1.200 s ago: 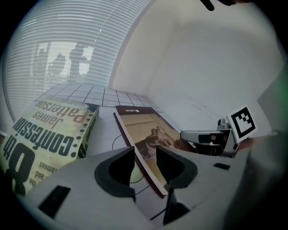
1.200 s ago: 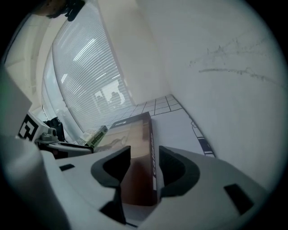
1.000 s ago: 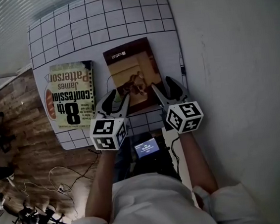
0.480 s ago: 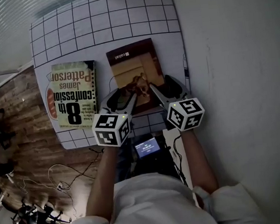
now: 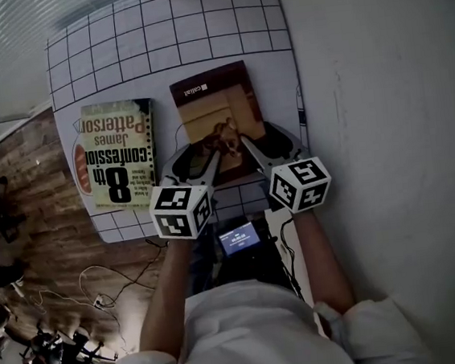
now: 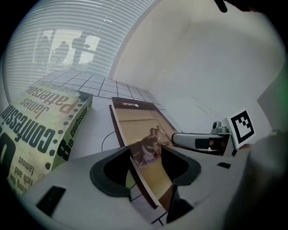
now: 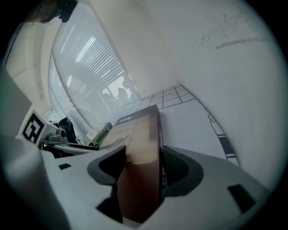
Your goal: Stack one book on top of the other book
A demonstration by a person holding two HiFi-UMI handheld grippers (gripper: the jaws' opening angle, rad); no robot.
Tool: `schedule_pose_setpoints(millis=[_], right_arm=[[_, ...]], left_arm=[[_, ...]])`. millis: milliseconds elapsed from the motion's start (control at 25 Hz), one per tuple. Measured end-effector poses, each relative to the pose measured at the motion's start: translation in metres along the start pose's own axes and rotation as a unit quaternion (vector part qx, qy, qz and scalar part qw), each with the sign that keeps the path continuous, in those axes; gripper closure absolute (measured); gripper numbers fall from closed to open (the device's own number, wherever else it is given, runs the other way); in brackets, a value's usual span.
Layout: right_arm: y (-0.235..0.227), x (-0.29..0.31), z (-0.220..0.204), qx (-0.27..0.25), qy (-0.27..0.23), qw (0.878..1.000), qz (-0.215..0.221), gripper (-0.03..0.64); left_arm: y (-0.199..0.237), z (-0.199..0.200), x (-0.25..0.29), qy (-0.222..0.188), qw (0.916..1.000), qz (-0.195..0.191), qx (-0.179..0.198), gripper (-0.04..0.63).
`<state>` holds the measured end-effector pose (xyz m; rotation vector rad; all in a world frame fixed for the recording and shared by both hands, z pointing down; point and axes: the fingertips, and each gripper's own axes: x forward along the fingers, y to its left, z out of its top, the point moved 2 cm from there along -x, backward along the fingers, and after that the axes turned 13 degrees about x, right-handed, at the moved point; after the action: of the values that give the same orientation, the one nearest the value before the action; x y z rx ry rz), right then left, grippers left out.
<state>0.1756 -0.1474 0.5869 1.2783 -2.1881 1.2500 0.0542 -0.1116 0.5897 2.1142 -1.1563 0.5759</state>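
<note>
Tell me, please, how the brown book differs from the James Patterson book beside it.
The brown book has a dark brown and tan cover; the Patterson book is pale yellow-green with big black lettering. The brown book looks thinner than the Patterson book. Both lie cover-up on the gridded mat.

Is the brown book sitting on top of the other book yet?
No. The brown book lies on the mat beside the Patterson book, with bare mat between them.
</note>
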Motion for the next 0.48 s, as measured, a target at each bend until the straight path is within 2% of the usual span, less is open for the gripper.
schedule_pose_setpoints(millis=[480], right_arm=[[0.003, -0.008, 0.004, 0.02, -0.01, 1.0, 0.007, 0.356]], left_arm=[[-0.005, 0.011, -0.007, -0.007, 0.9998, 0.018, 0.011, 0.377]])
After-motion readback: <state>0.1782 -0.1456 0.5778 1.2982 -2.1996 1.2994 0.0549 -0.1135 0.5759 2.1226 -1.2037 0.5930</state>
